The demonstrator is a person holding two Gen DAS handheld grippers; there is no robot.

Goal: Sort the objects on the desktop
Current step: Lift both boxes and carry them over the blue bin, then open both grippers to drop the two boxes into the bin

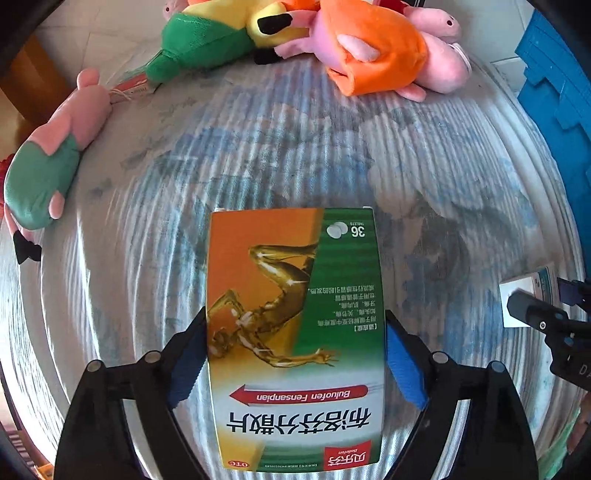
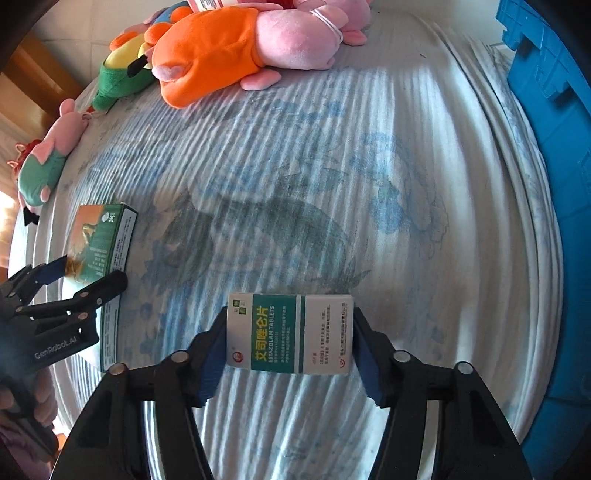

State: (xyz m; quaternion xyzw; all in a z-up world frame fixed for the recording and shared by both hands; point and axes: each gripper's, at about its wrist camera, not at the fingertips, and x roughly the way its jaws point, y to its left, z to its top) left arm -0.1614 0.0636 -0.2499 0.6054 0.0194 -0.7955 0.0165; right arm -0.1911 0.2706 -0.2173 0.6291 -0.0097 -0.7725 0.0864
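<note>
My left gripper (image 1: 295,332) is shut on a green and orange medicine box (image 1: 295,332), holding it by its long sides over the white and blue patterned cloth. My right gripper (image 2: 290,332) is shut on a white and teal Estazolam tablet box (image 2: 290,332), gripped at its two short ends. In the right wrist view the left gripper (image 2: 88,275) and its green box (image 2: 107,236) show at the left. In the left wrist view the right gripper (image 1: 532,306) and its white box (image 1: 524,295) show at the right edge.
Plush toys lie along the far edge: an orange and pink pig (image 2: 221,48), a green and yellow parrot (image 1: 207,33), and a pink and green pig (image 1: 55,155) at the left. A blue plastic crate (image 2: 554,147) stands along the right side.
</note>
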